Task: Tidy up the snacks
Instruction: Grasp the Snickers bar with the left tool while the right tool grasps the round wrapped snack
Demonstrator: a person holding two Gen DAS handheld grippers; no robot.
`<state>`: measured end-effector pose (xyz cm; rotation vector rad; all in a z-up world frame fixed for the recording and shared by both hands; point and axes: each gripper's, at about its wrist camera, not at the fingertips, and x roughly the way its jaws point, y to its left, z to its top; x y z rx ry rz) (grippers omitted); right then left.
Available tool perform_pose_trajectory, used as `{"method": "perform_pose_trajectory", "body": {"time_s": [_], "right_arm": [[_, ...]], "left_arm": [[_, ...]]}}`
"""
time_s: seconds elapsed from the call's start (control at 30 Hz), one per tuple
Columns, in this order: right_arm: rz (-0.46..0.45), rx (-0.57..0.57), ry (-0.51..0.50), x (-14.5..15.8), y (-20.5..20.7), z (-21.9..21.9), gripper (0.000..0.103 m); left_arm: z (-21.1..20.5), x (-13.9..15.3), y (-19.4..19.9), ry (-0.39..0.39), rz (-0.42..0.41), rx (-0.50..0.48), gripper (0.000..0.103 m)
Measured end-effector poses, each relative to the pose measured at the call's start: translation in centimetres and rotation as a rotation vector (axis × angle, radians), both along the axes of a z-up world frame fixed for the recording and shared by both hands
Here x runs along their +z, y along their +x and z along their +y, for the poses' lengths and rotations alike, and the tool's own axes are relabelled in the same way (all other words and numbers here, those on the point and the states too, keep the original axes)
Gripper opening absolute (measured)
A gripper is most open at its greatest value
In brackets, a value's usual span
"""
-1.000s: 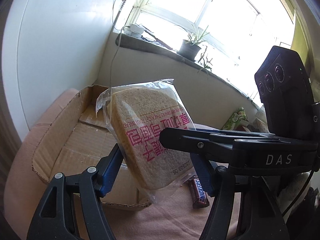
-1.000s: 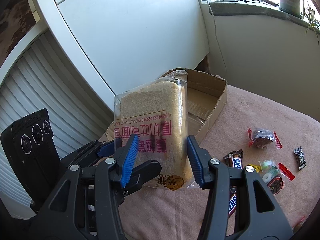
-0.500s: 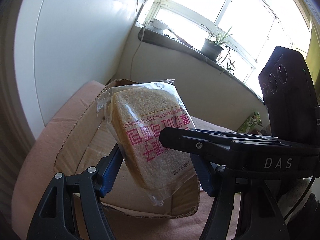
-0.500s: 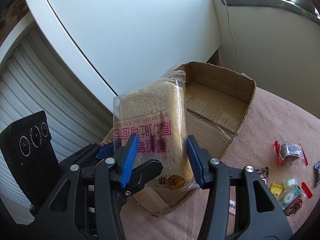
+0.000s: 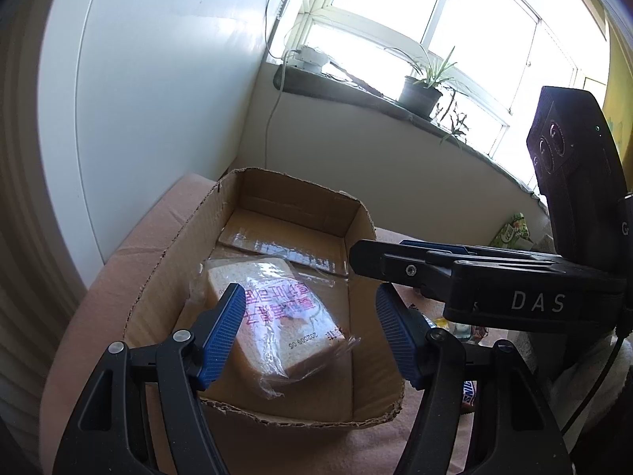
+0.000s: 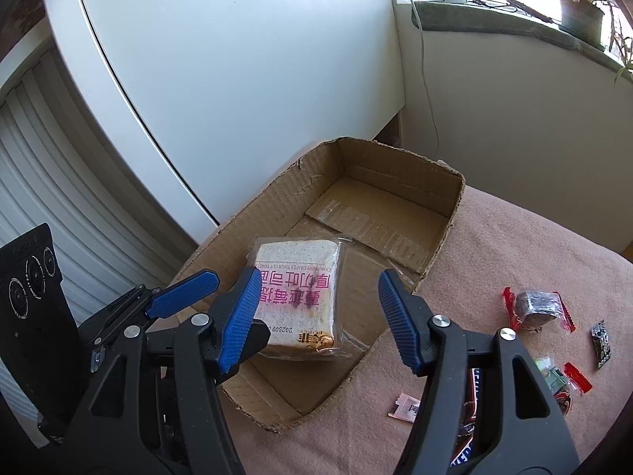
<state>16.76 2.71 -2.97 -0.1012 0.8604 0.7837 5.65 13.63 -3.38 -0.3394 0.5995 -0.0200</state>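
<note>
Looking at materials: cardboard box [image 6: 443,213] is showing matt brown corrugated paper, torn rough rim, glossy tape strips on its floor. Bread pack [image 6: 300,297] is wearing clear glossy crinkled plastic film over a coarse, porous slice. My right gripper [image 6: 320,318] and left gripper [image 5: 308,332] are showing matt black plastic arms, ribbed blue pads, shiny metal screws. Tablecloth [image 6: 514,245] is looking like soft matt pink cloth. Candy wrappers [image 6: 538,308] are glinting glossy.

You are in a home, by a sunlit window [image 5: 435,27], potted plant [image 5: 421,91] on the stone sill [image 6: 514,19], pink cloth over the table [image 6: 534,245], wrapped snacks [image 6: 538,304] scattered beside a cardboard box [image 6: 443,233].
</note>
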Motion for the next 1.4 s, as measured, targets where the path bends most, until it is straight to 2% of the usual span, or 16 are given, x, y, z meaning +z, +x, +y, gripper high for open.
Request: {"method": "perform_pose_trajectory", "body": {"time_s": [0.27,0.4,0.5,0.73,0.87,1.07,1.1,1.23,1.4], "right_arm": [[-0.033,-0.086,0.023,0.2,0.0,-5.2,0.064],[-0.075,-0.128,-0.005,0.7,-1.0,-8.8,0.066],[-0.105,-0.181,-0.021,1.1,-2.0,-11.8,0.076],[-0.117,-0.320,-0.001,1.5,-4.0,-20.8,0.076],[-0.109,-0.363,-0.027,0.3,-5.1,-24.3,0.076],[-0.100,-0.347,-0.110,-2.6,-6.5,-25.6,0.076],[-0.101,-0.333,-0.119,-3.0,-6.6,-25.4,0.075],[-0.091,-0.285,-0.155,-5.2,-6.9,-24.2,0.041],[-0.093,-0.272,-0.185,-7.2,-6.3,-23.2,0.032]], "left_arm": [[-2.0,0.5,-0.4,0.040,-0.064,-0.034,0.067],[-3.8,0.7,-0.2,0.045,-0.069,-0.077,0.067],[-5.0,0.6,0.1,0.033,-0.060,-0.115,0.067],[-8.0,0.2,0.3,0.016,-0.039,-0.191,0.067],[-10.0,-0.4,0.2,0.014,-0.014,-0.247,0.067],[-13.7,-1.8,0.1,0.043,0.036,-0.333,0.056],[-14.2,-2.1,0.2,0.044,0.048,-0.347,0.053],[-15.9,-3.1,0.2,0.067,0.080,-0.384,0.046],[-16.7,-4.1,0.4,0.072,0.118,-0.400,0.040]]}}
